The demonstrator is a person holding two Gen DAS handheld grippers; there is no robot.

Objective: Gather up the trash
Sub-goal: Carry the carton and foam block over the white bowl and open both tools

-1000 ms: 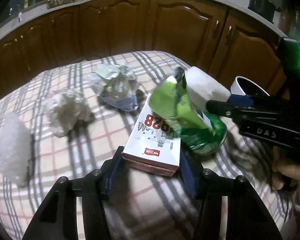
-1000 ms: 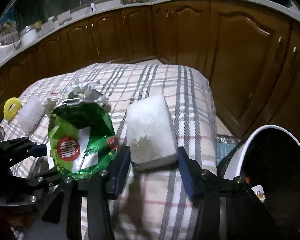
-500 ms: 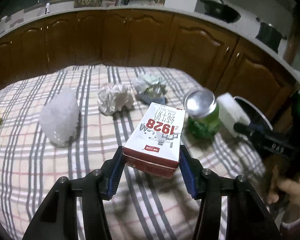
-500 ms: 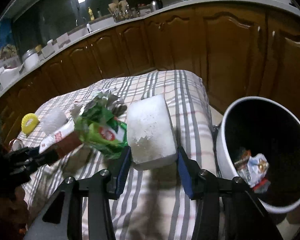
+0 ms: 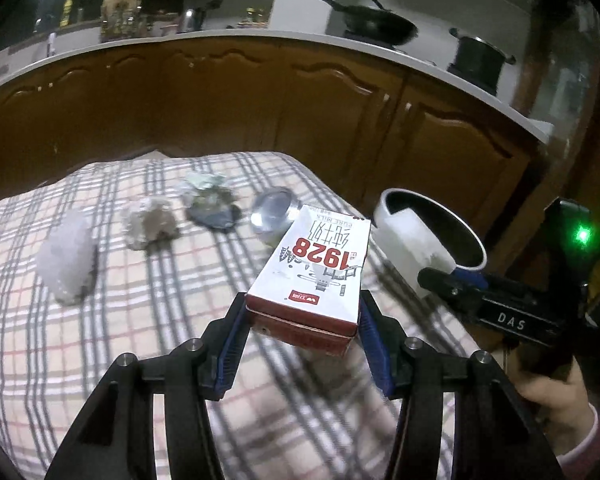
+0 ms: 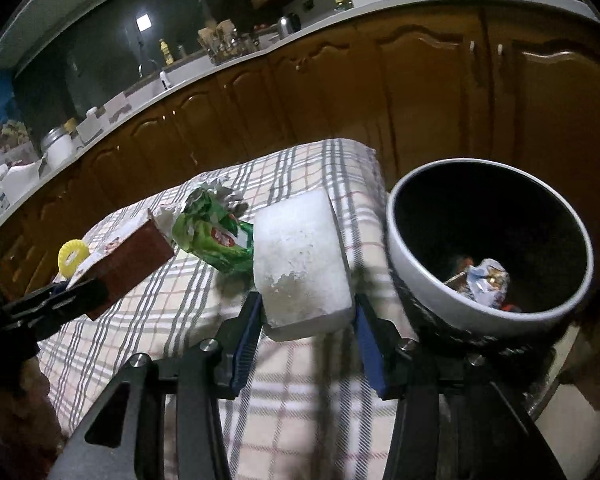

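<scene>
Left wrist view, working left to right across the checked cloth. Near its left edge lies a white foam lump, then a crumpled paper ball, then a dark crushed wrapper toward the far edge, then a green snack bag showing its foil end. None of these is touched. Left gripper: jaws part-closed, blue pads pressed on both sides of a milk carton, carried clear of the cloth. At the cloth's right edge stands the white bin, rim just beside the carton's far end.

Right wrist view: yellow ring near the left edge, carton held out over the cloth, green bag behind it. Right gripper clamps a white foam block between half-closed pads. Bin just right of it, off the cloth's right edge, with wrappers already at the bottom.

Handling, as judged: the carton looks empty, light, with stiff corners but walls that dent; grip low across the narrow faces, as now. The foam is very light, crumbly and chipped on one face; squeeze lightly on the flat sides. The bag is slick and crackly; pinch a fold.
</scene>
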